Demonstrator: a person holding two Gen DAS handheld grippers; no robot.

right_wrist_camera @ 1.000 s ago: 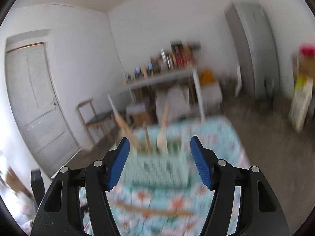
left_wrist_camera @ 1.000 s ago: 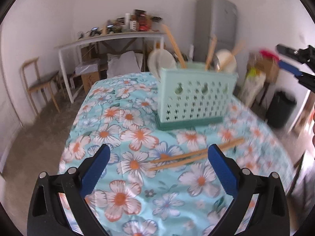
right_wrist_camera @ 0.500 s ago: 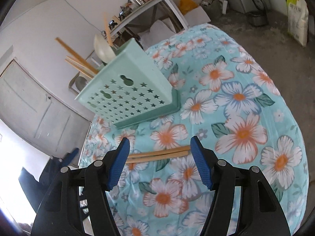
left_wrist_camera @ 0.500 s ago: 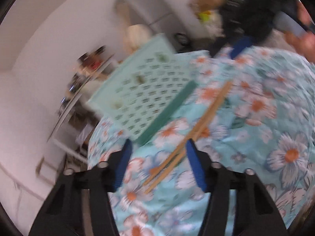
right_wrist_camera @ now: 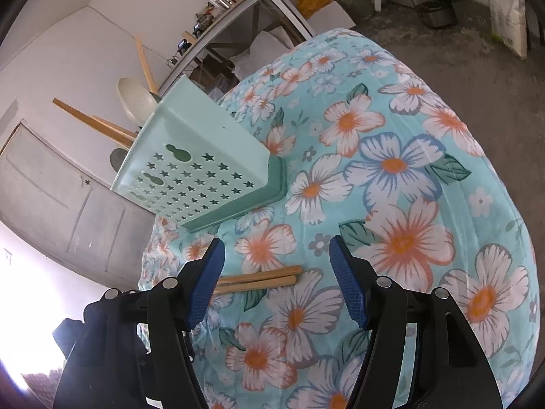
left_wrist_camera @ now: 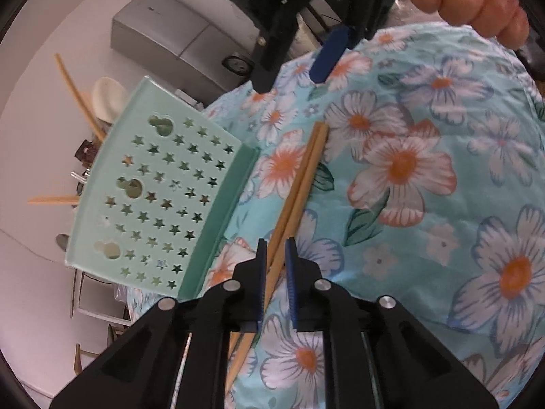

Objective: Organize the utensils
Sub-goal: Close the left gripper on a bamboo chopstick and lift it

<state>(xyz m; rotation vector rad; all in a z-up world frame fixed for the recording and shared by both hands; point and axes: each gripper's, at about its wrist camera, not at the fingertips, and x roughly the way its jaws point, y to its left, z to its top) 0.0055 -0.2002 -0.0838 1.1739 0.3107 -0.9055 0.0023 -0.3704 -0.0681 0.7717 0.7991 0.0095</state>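
Left gripper (left_wrist_camera: 274, 259) dropped onto chopsticks (left_wrist_camera: 299, 187), jaws closing around them; pair lies flat beside basket (left_wrist_camera: 160, 197), parallel to its base. Right gripper (right_wrist_camera: 277, 283) open, empty.

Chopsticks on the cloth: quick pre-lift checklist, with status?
1. Chopsticks lie side by side on the floral cloth: ok.
2. Both sticks between the closing jaws of the left hand-held gripper: ok.
3. Pads firmly pressing the sticks: cannot tell.
4. Right hand-held gripper open, holding nothing: ok.
5. Mint basket upright beside the sticks: ok.
6. Free room inside the basket: cannot tell.
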